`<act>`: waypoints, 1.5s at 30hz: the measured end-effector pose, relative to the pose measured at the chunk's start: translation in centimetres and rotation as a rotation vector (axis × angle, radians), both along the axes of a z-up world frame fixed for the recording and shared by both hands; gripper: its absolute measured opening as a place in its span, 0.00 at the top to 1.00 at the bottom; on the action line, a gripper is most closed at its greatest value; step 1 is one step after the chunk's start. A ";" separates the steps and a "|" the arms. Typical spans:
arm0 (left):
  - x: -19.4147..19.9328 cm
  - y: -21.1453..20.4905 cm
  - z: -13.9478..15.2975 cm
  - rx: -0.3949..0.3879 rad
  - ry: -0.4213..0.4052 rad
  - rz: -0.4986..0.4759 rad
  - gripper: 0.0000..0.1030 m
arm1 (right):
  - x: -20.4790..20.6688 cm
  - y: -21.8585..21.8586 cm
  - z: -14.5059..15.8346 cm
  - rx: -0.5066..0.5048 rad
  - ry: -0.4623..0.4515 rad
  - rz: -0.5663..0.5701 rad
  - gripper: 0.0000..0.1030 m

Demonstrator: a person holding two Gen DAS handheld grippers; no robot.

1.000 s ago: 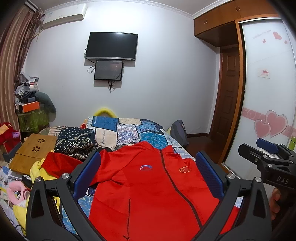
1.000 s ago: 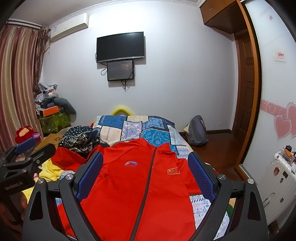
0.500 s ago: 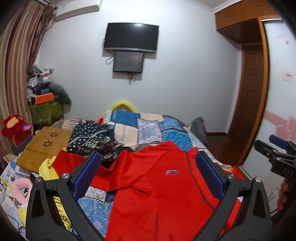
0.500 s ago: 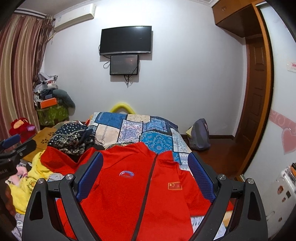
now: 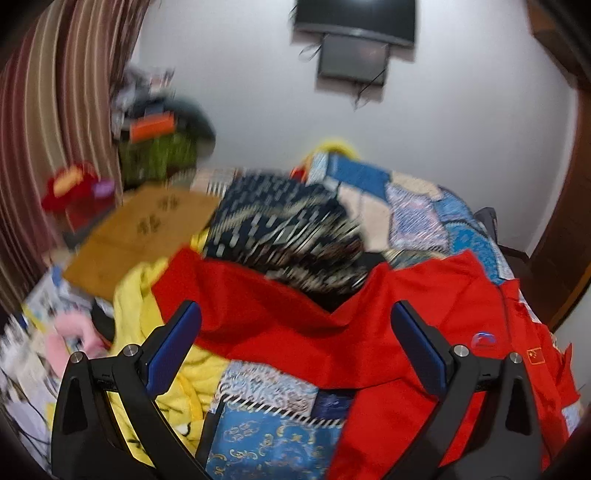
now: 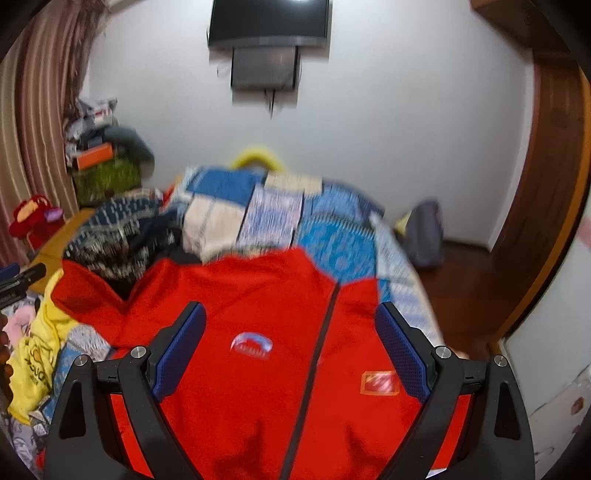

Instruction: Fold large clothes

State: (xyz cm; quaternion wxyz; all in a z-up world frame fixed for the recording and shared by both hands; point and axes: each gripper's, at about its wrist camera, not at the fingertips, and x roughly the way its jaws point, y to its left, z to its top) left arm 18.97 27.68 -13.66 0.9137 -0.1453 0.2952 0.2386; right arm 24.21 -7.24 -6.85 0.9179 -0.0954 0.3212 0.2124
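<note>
A red zip jacket (image 6: 266,314) is spread front-up on the near part of a patchwork bedspread (image 6: 273,214), one sleeve (image 5: 236,295) stretched out to the left over a yellow garment (image 5: 136,314). A dark patterned garment (image 5: 288,229) is heaped just beyond that sleeve. Above the jacket the left gripper (image 5: 295,343) and the right gripper (image 6: 290,343) are held with jaws spread wide, nothing between them. A television (image 6: 269,22) is mounted on the far wall.
</note>
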 end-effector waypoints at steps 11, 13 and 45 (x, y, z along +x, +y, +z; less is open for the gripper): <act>-0.8 12.0 -10.4 -0.518 -0.001 0.053 0.04 | 5.3 0.4 -6.9 -0.039 0.291 -0.020 0.12; -0.5 13.4 -11.5 -0.562 -0.013 0.055 0.11 | 5.9 0.8 -7.3 -0.044 0.300 -0.025 0.12; 0.3 11.5 -1.8 -0.278 -0.167 -0.046 0.95 | 5.7 0.4 -7.4 -0.091 0.277 -0.038 0.12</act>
